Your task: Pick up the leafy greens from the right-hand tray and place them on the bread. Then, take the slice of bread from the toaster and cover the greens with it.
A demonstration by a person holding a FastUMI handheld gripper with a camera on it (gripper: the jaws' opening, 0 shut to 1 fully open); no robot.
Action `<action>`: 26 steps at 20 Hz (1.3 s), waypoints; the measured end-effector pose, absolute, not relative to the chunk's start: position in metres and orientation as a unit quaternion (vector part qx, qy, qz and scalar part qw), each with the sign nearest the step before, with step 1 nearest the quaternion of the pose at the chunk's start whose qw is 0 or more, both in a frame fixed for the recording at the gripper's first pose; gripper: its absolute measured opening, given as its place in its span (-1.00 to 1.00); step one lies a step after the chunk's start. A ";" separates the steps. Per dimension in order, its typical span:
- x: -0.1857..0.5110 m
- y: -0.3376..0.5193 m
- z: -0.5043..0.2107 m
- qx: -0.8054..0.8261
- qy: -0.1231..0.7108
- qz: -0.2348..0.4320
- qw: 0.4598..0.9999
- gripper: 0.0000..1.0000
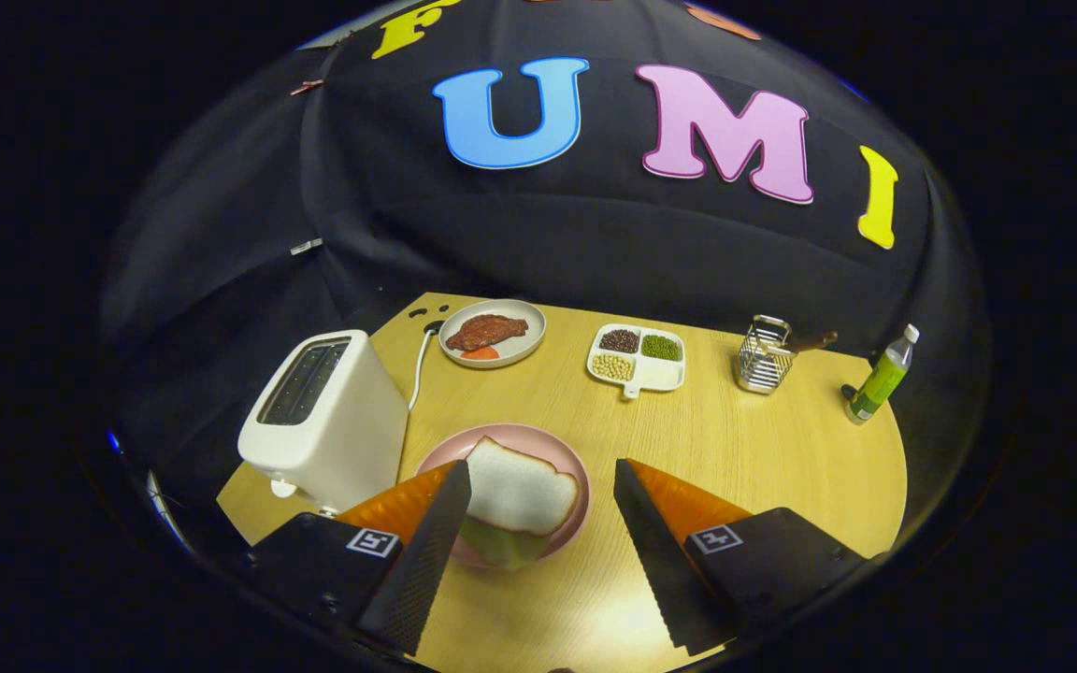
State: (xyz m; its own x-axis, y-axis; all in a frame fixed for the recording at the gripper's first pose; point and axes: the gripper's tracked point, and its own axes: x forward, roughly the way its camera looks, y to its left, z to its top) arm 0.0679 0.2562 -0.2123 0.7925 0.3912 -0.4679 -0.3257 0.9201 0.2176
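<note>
Bread (pixel 522 488), a white slice, lies on top of the leafy greens (pixel 499 545) on a pink plate (pixel 538 439), and we see a pale green edge poking out from under the slice on the near side. Our gripper (pixel 543 477) hangs above the wooden table (pixel 763 467) with its fingers spread wide and nothing between them; the plate sits just ahead, partly behind the left finger (pixel 431 533). Beside the plate stands the white toaster (pixel 323 421), its slots dark, so we cannot tell what is in them. Beyond the plate we find a grey dish (pixel 524 322) carrying a reddish-brown patty (pixel 487 330), a white divided tray (pixel 660 376) with beans, a small wire basket (pixel 763 360), and a green bottle (pixel 880 379) near the table's far right rim.
</note>
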 end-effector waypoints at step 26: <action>0.015 0.119 -0.134 0.064 0.181 0.179 0.965 0.93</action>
State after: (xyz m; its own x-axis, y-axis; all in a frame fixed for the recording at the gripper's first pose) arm 0.0151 0.1189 -0.1336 0.8707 0.3684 -0.3259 -0.3219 0.9278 0.1887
